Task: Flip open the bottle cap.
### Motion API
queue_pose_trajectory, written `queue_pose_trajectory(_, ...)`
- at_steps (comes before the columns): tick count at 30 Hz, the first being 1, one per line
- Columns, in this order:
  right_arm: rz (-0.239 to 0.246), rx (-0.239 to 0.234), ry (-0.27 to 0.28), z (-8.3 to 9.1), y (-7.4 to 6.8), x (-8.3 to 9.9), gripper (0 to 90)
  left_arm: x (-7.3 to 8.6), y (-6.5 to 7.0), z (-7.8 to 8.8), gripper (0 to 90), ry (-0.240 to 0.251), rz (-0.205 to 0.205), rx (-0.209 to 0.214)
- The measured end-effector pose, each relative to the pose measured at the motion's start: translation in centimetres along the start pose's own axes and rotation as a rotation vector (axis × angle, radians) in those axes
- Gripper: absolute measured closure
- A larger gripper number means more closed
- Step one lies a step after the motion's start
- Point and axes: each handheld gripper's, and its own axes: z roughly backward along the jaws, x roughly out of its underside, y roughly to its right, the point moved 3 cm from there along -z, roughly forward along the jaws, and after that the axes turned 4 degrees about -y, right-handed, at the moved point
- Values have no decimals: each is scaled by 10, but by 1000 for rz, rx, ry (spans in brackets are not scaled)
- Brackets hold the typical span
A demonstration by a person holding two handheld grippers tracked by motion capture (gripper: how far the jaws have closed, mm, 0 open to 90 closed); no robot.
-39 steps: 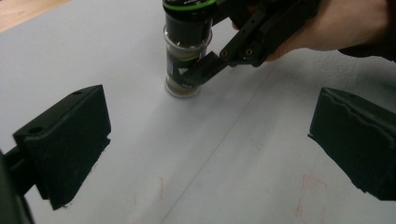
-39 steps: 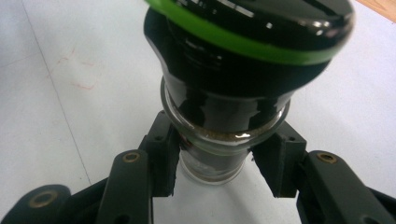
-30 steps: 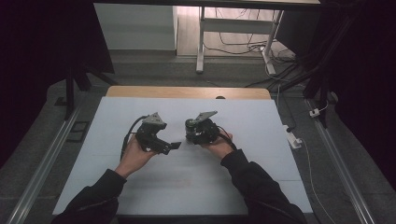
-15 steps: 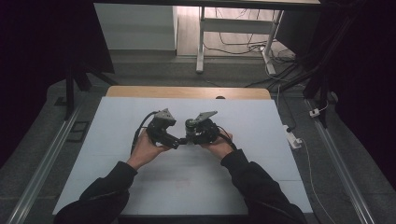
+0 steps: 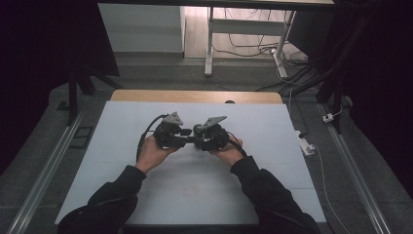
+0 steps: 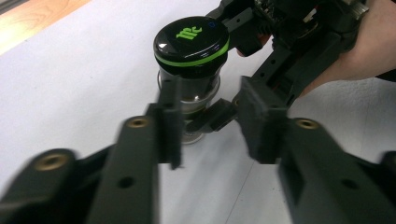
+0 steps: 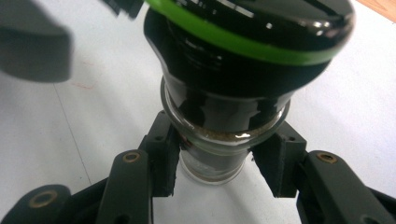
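Note:
A small glass jar (image 6: 191, 88) with a black lid and a green ring (image 7: 243, 37) stands on the white table top (image 5: 112, 165). My right gripper (image 7: 219, 163) is shut on the jar's glass body just below the lid. From the other side, my left gripper (image 6: 208, 123) is open, with its jaws level with the jar's lower half and the jar just beyond them. In the high view both grippers meet tip to tip at mid table, left gripper (image 5: 187, 140) and right gripper (image 5: 198, 141), with the jar (image 5: 197, 129) between them.
The table's far edge is a wooden strip (image 5: 195, 96). Metal rails (image 5: 46, 168) run along both sides of the table. Beyond the table are a desk frame and cables (image 5: 253, 46) on the floor. A faint red mark (image 5: 189, 191) lies on the near table top.
My left gripper has moved right across the table until its jaws reach the jar. The right gripper has stayed in place, holding the jar.

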Motion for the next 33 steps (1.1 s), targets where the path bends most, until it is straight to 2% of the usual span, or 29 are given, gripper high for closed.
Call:
queue_pose_trajectory(6, 0, 0, 0, 0, 0, 0, 529, -3, 2, -3, 885, -4, -25, -3)
queue_pose_trajectory(9, 0, 0, 0, 0, 0, 0, 529, -5, 2, -6, 888, -15, -24, -3)
queue_pose_trajectory(17, 0, -2, -2, 0, 0, 0, 530, -9, 2, -5, 889, -10, -20, -11)
queue_pose_trajectory(33, 6, 1, -1, 0, 0, 0, 530, -21, -4, 1, 890, 17, -5, -26)
